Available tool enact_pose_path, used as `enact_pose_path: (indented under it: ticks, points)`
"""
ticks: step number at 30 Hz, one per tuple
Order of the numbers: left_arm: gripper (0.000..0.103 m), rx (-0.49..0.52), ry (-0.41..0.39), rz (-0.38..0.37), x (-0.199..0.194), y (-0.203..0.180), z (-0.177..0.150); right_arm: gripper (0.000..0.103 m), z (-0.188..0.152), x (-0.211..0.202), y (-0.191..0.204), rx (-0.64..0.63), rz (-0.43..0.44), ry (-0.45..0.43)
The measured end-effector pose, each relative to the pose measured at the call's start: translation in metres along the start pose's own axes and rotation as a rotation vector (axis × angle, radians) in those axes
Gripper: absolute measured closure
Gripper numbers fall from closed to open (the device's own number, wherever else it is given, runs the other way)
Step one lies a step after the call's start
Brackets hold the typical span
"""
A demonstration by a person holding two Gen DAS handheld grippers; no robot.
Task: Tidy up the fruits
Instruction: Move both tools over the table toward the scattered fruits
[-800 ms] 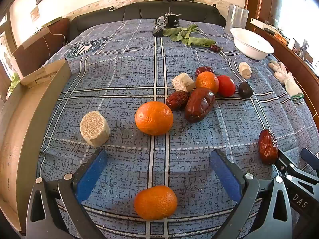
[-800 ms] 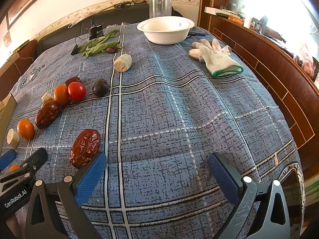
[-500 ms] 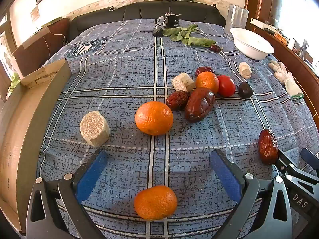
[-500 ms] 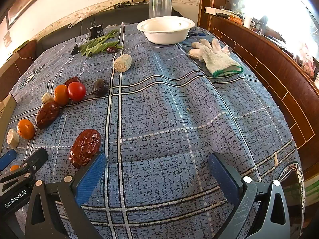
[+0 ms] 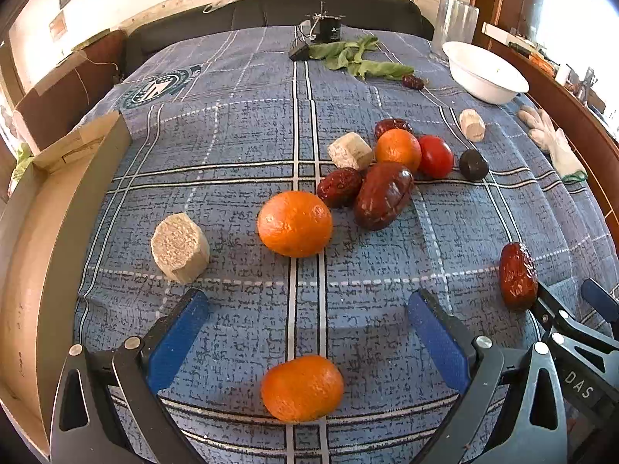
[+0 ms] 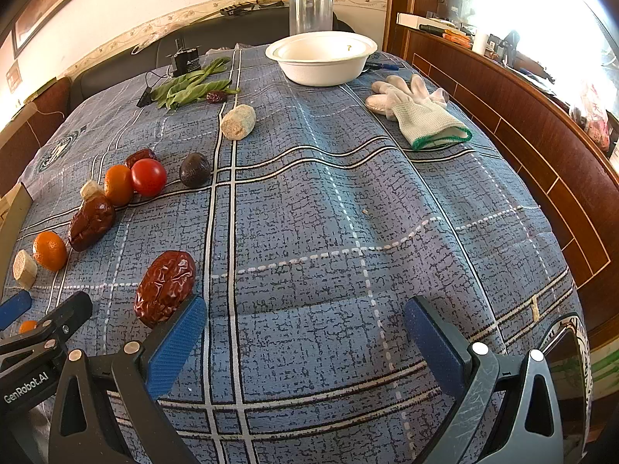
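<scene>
Left-wrist view: the left gripper (image 5: 307, 332) is hovering low over the blue plaid cloth (image 5: 232, 147) with its blue pads spread wide, released and grasping nothing. A small orange (image 5: 301, 388) is lying between the two fingers, toward 6 o'clock, touching neither pad. A larger orange (image 5: 294, 223) is sitting near the centre of the view, and a cut pale cylinder (image 5: 180, 246) is resting at its 9 o'clock, well apart. At 1 o'clock from the larger orange a cluster is gathering several pieces: a small wrinkled date (image 5: 339, 187), a large glossy date (image 5: 383, 195), a pale chunk (image 5: 350, 150), a third orange (image 5: 398, 149), a tomato (image 5: 436, 156) and, just beside them, a dark round fruit (image 5: 474, 164). A cardboard box (image 5: 46, 232) is bordering the cloth at 9 o'clock. Right-wrist view: the right gripper (image 6: 305, 332) is likewise standing released, pads wide apart and holding nothing. A big wrinkled date (image 6: 165, 288) is lying at 10 o'clock from it, just beside the left pad; contact cannot be told. A white bowl (image 6: 321, 58) is standing at 12 o'clock, far across the cloth, with a white glove (image 6: 419, 116) at 1 o'clock and green leaves (image 6: 189, 89) at 11 o'clock.
</scene>
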State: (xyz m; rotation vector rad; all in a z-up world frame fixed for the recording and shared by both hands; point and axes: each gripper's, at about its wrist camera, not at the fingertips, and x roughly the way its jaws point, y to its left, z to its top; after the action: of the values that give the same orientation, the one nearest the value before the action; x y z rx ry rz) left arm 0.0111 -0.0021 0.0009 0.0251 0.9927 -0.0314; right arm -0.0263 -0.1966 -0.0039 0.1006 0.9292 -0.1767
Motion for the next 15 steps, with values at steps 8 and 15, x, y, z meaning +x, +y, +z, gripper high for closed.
enact_pose_path:
  ticks: [8,15]
  points:
    - [0.007,0.040,0.008,-0.105,-0.017,0.002,-0.016,0.000,-0.003,-0.003,-0.004,-0.005,0.018,0.058]
    - [0.010,0.025,-0.304,-0.069,-0.112,0.016,-0.040,0.001,-0.005,-0.007,0.000,-0.018,0.011,0.054]
